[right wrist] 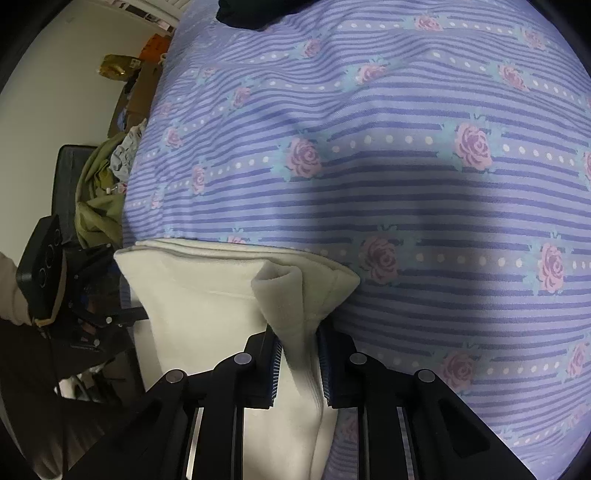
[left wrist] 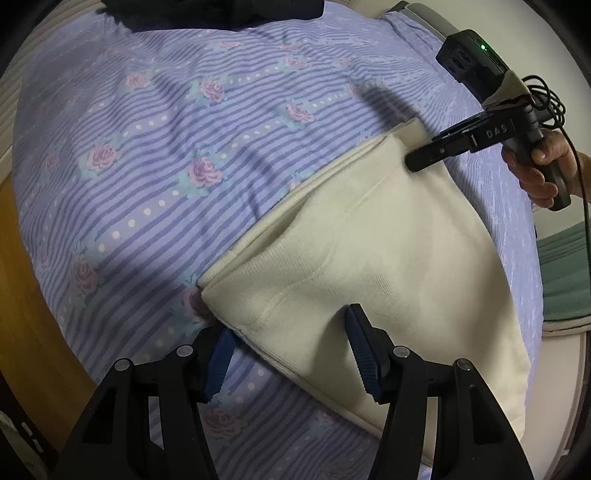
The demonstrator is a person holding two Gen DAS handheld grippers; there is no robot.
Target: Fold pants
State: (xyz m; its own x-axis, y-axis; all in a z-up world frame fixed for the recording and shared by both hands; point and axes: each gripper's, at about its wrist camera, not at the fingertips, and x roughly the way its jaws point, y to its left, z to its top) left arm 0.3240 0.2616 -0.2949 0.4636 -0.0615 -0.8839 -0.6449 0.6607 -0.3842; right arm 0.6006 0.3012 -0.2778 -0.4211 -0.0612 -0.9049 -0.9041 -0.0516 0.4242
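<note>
A striped purple bedspread (right wrist: 424,177) with pink roses covers nearly everything in both views. On it lies a pair of cream pants (left wrist: 369,258), folded into a broad band across the near side of the bed. A dark garment (left wrist: 214,13) sits on the bedspread at the far edge, well apart from the pants. Beside the bed, a heap of olive and grey clothes (right wrist: 101,184) is piled against a dark chair (right wrist: 64,177). The left gripper (left wrist: 291,350) stands about half open, one pad on the pants and the other on the bedspread just beside their edge. The right gripper (right wrist: 299,360) is pinched narrow on a bunched corner of the pants, held by a hand (left wrist: 535,170).
</note>
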